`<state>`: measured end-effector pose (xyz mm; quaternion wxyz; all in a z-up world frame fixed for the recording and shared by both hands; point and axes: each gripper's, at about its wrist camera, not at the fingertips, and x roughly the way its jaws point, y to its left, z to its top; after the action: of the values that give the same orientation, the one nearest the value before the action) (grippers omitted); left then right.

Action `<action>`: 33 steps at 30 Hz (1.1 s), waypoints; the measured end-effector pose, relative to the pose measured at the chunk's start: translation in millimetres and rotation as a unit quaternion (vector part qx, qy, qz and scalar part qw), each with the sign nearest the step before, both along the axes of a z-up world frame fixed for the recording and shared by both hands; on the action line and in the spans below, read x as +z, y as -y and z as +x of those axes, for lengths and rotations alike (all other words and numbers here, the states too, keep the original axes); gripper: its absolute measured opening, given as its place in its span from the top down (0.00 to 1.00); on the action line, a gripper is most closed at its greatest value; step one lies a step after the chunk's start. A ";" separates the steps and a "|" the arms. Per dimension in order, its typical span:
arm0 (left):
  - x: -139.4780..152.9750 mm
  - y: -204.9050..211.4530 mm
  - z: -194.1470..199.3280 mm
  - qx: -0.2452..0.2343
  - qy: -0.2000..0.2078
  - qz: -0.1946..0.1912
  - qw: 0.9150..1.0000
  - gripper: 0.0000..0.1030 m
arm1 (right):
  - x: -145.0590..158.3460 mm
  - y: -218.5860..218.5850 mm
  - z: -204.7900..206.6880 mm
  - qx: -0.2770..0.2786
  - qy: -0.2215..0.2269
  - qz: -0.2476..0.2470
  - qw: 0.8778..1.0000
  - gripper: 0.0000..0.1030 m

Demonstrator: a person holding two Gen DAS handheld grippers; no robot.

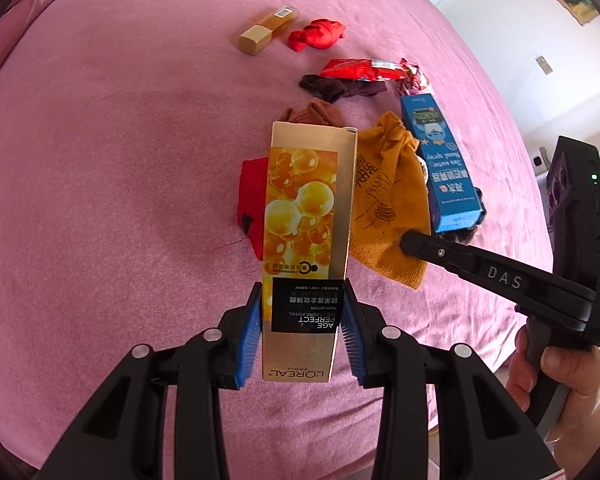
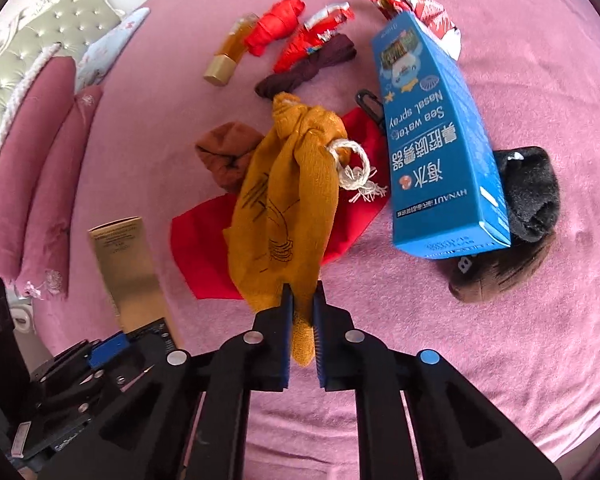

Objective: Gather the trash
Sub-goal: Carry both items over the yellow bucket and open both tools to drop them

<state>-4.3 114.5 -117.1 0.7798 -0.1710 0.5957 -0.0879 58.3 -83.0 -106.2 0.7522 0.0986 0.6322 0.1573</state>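
My left gripper (image 1: 303,300) is shut on a tall gold L'Oreal box (image 1: 306,240), held above the pink bed; the box also shows in the right wrist view (image 2: 128,272). My right gripper (image 2: 303,298) is shut on the bottom edge of a mustard drawstring pouch (image 2: 288,208), which lies over a red cloth (image 2: 204,256); the pouch also shows in the left wrist view (image 1: 384,196). A blue nasal spray box (image 2: 436,140) lies to the right. Red snack wrappers (image 2: 312,36) and a gold-capped bottle (image 2: 228,56) lie farther back.
A pink bedspread (image 2: 500,320) covers the bed. Dark maroon sock (image 2: 308,68), brown sock (image 2: 228,152), black sock (image 2: 528,196) and a brown furry item (image 2: 496,272) lie among the items. Pink pillows (image 2: 48,168) and a tufted headboard (image 2: 28,52) are at the left.
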 end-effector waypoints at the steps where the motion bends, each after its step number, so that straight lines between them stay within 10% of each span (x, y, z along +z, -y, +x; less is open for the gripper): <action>1: 2.0 1.2 0.1 -0.005 0.001 0.001 1.000 0.64 | 5.3 2.6 -3.6 -0.002 0.004 0.006 1.000 0.92; 12: 43.8 50.5 2.5 -0.061 0.023 0.005 0.998 0.64 | 65.3 69.1 -44.9 -0.035 0.039 0.044 0.998 0.93; 20: 55.0 167.8 -7.3 -0.139 0.015 -0.005 0.990 0.64 | 89.8 191.9 -100.3 -0.120 0.053 0.032 0.991 0.93; 27: 48.2 305.5 -32.4 -0.249 -0.002 -0.019 0.968 0.64 | 82.3 315.7 -175.8 -0.236 0.039 0.008 0.971 0.93; 33: 27.3 422.7 -70.5 -0.360 -0.024 -0.022 0.932 0.64 | 65.0 403.5 -258.4 -0.343 0.007 -0.011 0.939 0.93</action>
<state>-74.8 -308.2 -89.7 0.6773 0.0357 0.6337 -0.3720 -200.0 -486.6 -41.2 0.7658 0.3002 0.5566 -0.1164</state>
